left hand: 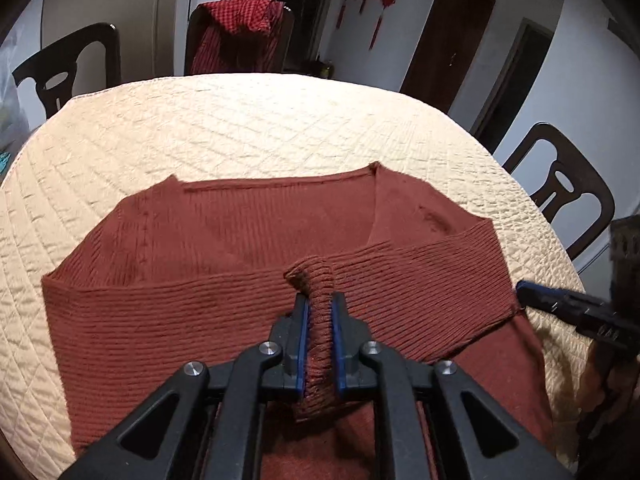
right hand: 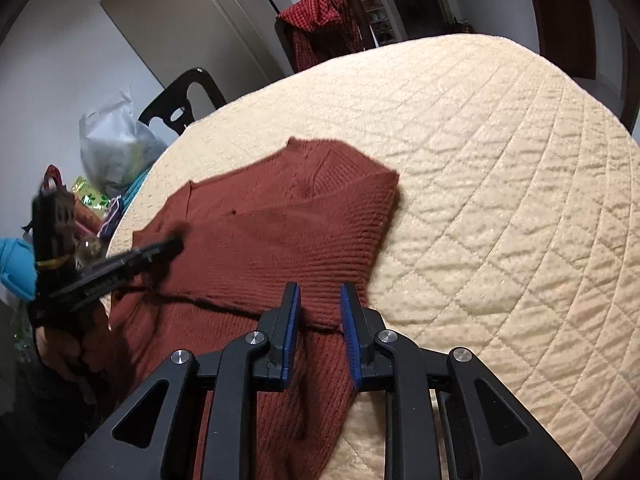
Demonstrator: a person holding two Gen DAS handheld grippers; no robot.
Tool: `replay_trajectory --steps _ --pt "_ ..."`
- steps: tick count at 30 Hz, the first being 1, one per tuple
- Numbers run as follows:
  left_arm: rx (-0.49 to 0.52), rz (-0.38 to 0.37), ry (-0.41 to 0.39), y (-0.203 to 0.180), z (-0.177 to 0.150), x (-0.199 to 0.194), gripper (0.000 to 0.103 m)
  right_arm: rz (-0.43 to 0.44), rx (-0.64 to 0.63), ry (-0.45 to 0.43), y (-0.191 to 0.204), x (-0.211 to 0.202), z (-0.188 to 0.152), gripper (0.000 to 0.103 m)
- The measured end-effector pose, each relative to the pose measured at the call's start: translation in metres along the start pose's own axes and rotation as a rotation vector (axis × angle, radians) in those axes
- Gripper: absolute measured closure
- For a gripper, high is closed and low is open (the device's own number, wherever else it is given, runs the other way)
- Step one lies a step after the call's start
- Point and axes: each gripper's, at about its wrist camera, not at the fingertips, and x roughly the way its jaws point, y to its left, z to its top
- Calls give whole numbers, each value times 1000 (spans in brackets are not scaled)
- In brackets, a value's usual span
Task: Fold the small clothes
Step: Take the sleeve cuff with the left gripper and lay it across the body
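A rust-red ribbed knit sweater lies on the cream quilted table cover, one sleeve folded across its body. My left gripper is shut on the sleeve cuff, which sticks up between the blue pads. The right gripper reaches in from the right by the sweater's edge. In the right wrist view the sweater lies ahead; my right gripper is open and empty, just above the sweater's folded sleeve edge. The left gripper shows at the left over the sweater.
Dark wooden chairs stand round the table; one chair holds a red checked cloth. Bags and clutter sit beyond the table's left edge. The quilted cover stretches bare to the right.
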Motion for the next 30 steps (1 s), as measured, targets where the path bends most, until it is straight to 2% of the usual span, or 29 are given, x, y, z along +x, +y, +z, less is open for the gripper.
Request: replay_trajectory --steps 2,6,10,13,16,18,24,27,30 --pt "-12 -6 -21 4 1 -9 87 -13 -13 -27 1 -8 4 82" --pt "13 53 -83 3 8 -27 86 -45 -36 -52 3 -14 18 82" --pt "15 88 -107 3 15 -29 85 -75 -65 -54 6 -2 34 84" --pt "21 66 -79 0 13 -19 85 -96 -76 -21 3 16 39 85" --pt "58 43 10 -5 7 7 85 -138 -82 22 -4 36 41 86" --pt "77 59 -7 -6 4 9 85 -137 -80 17 -7 36 41 88" --pt "89 28 -31 -10 -8 -17 85 -124 -151 3 10 5 18 88" --pt "93 28 2 -11 -20 -11 85 -136 -187 56 14 10 -2 88" --pt "95 36 -19 -15 -23 -16 85 -146 -180 46 12 9 -5 88"
